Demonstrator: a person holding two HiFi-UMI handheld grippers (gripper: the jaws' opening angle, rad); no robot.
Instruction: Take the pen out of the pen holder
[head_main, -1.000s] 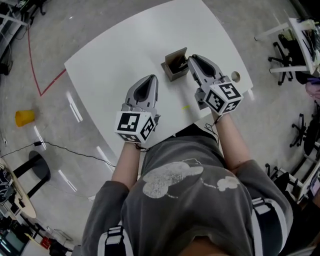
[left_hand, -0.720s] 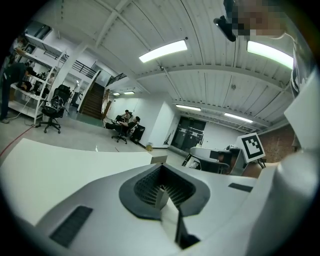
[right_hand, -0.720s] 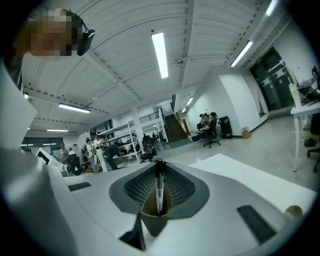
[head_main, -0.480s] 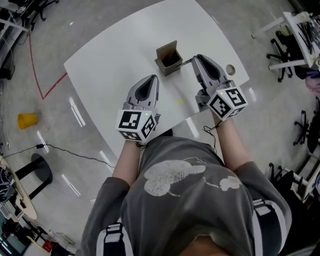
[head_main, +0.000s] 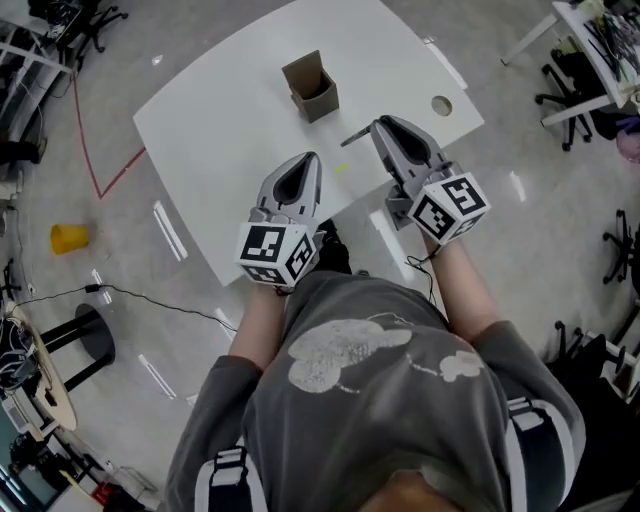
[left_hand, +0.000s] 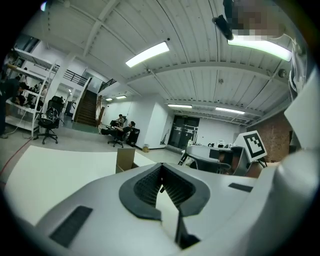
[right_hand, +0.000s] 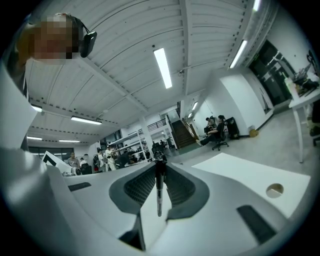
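The brown cardboard pen holder (head_main: 310, 87) stands upright on the far part of the white table (head_main: 220, 120); it also shows in the left gripper view as a brown box (left_hand: 125, 159). My right gripper (head_main: 377, 127) is shut on a dark pen (head_main: 353, 137), which sticks out leftward from its tips, clear of the holder. In the right gripper view the pen (right_hand: 159, 192) hangs upright between the pads at the gripper's tips (right_hand: 160, 165). My left gripper (head_main: 306, 161) hovers over the table's near edge, shut and empty, its tips (left_hand: 161, 169) meeting.
A round cable hole (head_main: 441, 105) sits in the table at the right, also visible as a hole (right_hand: 274, 189). A yellow cup (head_main: 68, 237) and a red tape line (head_main: 100, 160) are on the floor at the left. Office chairs (head_main: 575, 95) stand at the right.
Both grippers have drawn back toward the person, away from the holder. The right one has carried the pen out of the holder, which now stands alone farther off.
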